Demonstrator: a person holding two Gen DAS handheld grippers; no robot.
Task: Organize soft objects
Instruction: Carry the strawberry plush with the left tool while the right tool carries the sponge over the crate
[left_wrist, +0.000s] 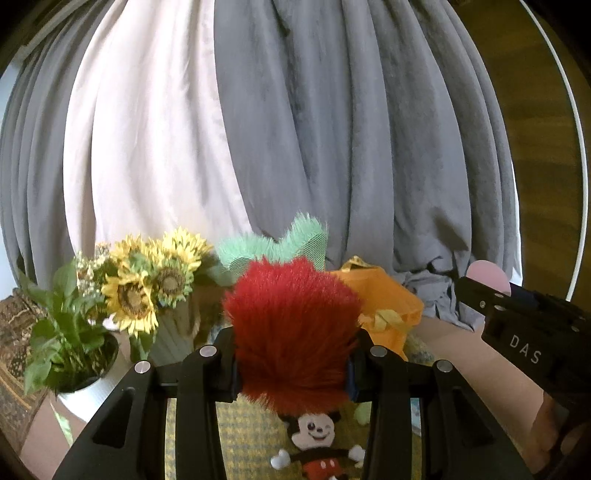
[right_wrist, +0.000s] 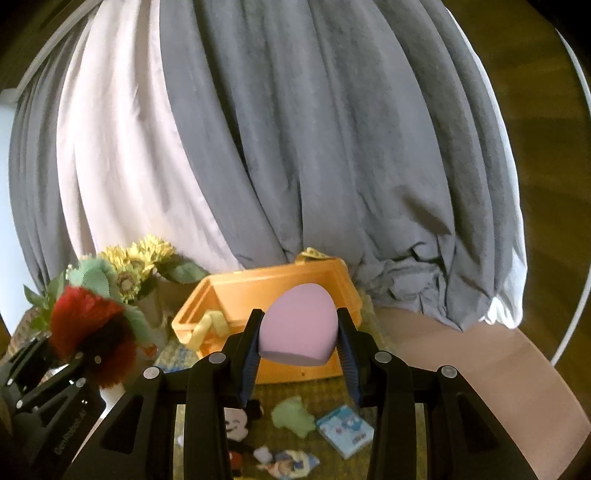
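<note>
Left wrist view shows your left tongs (left_wrist: 293, 369) clenched on a fluffy red-and-mint plush tuft (left_wrist: 291, 325), held above the worktop (left_wrist: 251, 435). Your right tongs (right_wrist: 298, 349) grasp a smooth lilac egg-shaped sponge (right_wrist: 299, 328), lifted just in front of the open orange plastic box (right_wrist: 266, 288) on the far side. A mouse-character plush doll (left_wrist: 314, 443), a pale green soft piece (right_wrist: 293, 421) and a small blue packet (right_wrist: 345, 430) lie below, near you. Risk, as I judge it: the sponge is rounded and squashy, so it could squirt out of the pads if you tilt. The tuft is gripped by loose fur and may slip. Swinging left could knock the sunflower bouquet (left_wrist: 147, 288).
</note>
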